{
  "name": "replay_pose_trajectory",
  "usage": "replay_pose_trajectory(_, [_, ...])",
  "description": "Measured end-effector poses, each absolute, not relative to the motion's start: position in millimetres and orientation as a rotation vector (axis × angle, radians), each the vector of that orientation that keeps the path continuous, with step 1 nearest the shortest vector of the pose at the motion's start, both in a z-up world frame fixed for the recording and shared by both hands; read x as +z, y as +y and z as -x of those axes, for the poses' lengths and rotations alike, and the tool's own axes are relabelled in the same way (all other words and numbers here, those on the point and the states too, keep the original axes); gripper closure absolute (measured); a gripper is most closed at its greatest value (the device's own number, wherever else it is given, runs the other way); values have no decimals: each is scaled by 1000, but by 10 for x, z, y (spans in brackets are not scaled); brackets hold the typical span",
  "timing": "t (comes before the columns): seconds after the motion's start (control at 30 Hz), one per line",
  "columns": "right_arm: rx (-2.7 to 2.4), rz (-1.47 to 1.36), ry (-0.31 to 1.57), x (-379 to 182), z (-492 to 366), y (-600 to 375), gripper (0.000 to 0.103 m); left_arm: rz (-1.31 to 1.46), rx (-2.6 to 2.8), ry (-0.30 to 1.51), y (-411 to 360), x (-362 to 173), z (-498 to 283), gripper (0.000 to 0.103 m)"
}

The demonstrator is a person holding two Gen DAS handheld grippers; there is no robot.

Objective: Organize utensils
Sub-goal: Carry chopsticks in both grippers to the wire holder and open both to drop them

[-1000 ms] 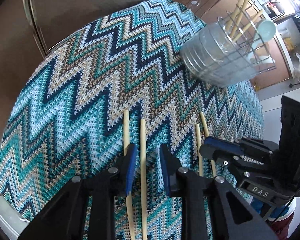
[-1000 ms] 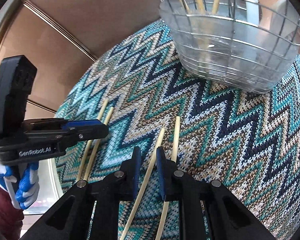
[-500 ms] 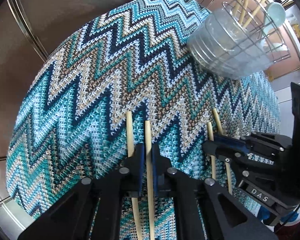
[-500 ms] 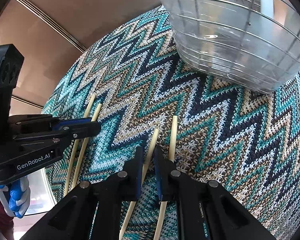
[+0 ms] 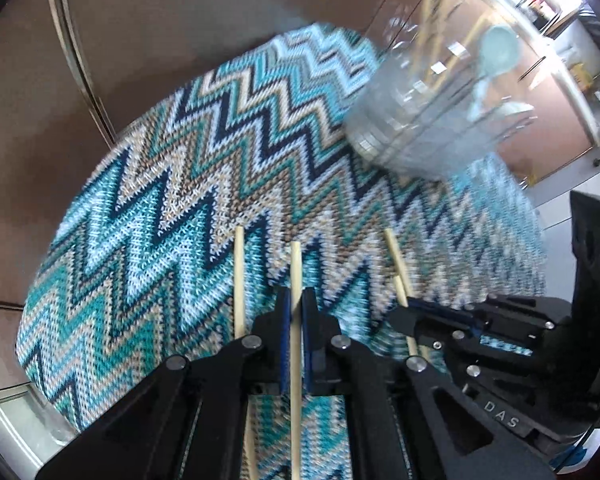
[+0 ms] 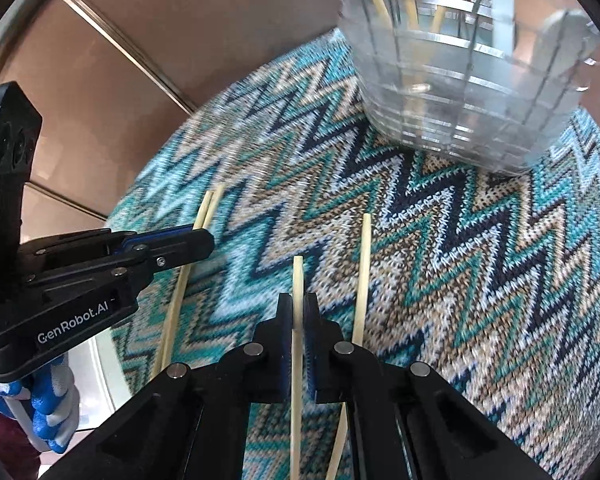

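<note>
Chopstick (image 5: pixel 295 276) pinched in left tool (image 5: pixel 295 312), another (image 6: pixel 298 284) in right tool (image 6: pixel 298 314), both angled steeply down.

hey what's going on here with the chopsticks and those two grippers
A person is tidying chopsticks off a zigzag cloth, one handheld gripper in each hand. The left gripper is shut on one chopstick, and the right gripper is shut on another chopstick; both sets of jaws have just been closing. One loose chopstick lies beside each pinched one. The wire utensil holder beyond already holds several chopsticks and a pale spoon.
</note>
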State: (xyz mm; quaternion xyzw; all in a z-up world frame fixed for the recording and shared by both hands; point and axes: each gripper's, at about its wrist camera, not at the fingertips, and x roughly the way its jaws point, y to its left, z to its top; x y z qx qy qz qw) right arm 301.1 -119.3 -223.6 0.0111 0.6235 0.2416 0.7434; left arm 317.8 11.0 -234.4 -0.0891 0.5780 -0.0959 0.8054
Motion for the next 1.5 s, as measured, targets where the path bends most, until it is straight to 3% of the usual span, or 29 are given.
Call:
replay_pose_trajectory(0.77, [508,-105,959,-1047,-2087,-1696,97,323,-145,823,531,-1535,-2245,98])
replay_pose_trajectory(1.5, [504,-169,504,-39,-2775,-1999,97,351,-240,525,463,-475,-2847,98])
